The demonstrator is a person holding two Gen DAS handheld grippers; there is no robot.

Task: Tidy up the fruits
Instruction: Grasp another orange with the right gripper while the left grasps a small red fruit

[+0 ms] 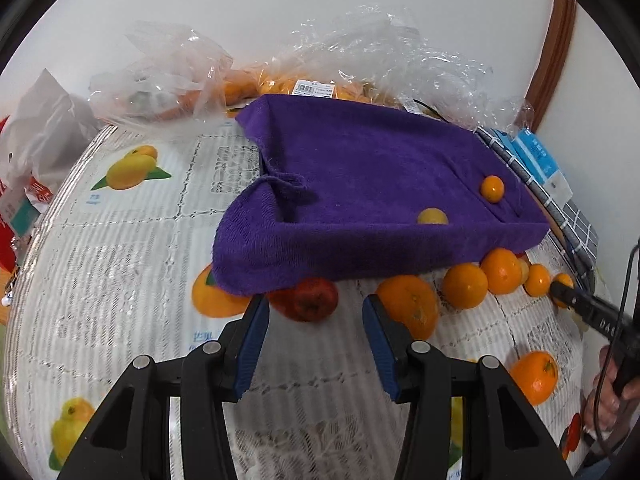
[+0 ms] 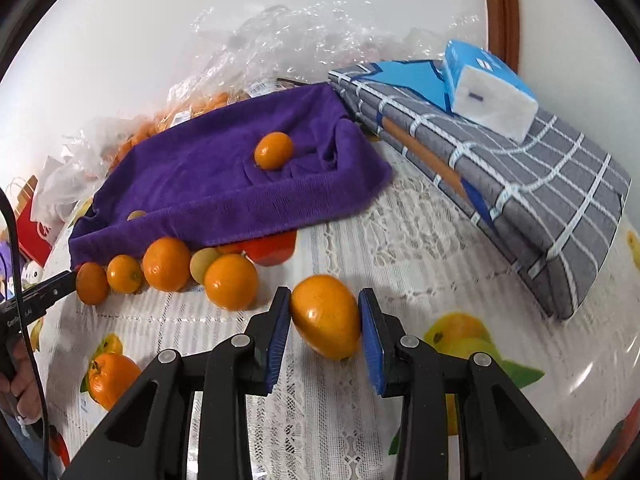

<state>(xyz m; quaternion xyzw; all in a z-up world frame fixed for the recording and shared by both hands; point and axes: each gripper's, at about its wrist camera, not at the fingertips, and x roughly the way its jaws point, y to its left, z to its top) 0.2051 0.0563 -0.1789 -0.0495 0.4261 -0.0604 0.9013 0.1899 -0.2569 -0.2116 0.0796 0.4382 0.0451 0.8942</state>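
Right wrist view: the right gripper (image 2: 325, 322) is clenched on an orange (image 2: 326, 316), its blue pads (image 2: 280, 336) pressed to both sides of the fruit just above the lace-patterned tablecloth (image 2: 420, 248). Just left of it lies a row of loose oranges (image 2: 231, 281) along the near edge of a purple towel (image 2: 224, 184), with a pale yellowish fruit (image 2: 202, 264) tucked among them. One small orange (image 2: 273, 150) sits in a fold on top of the towel. Right of the towel lies a folded grey checked cushion (image 2: 540, 200) with a blue tissue pack (image 2: 488, 88) on it, and clear plastic bags (image 2: 280, 40) are heaped against the wall behind. Left wrist view: the left gripper (image 1: 316, 316) hangs released, its jaws parted with nothing between the pads, pointed at a red apple (image 1: 310, 300) half under the towel's front edge, with a large orange (image 1: 412, 308) just to the right. At the right edge, a hand (image 1: 612, 396) grips the other tool's handle.
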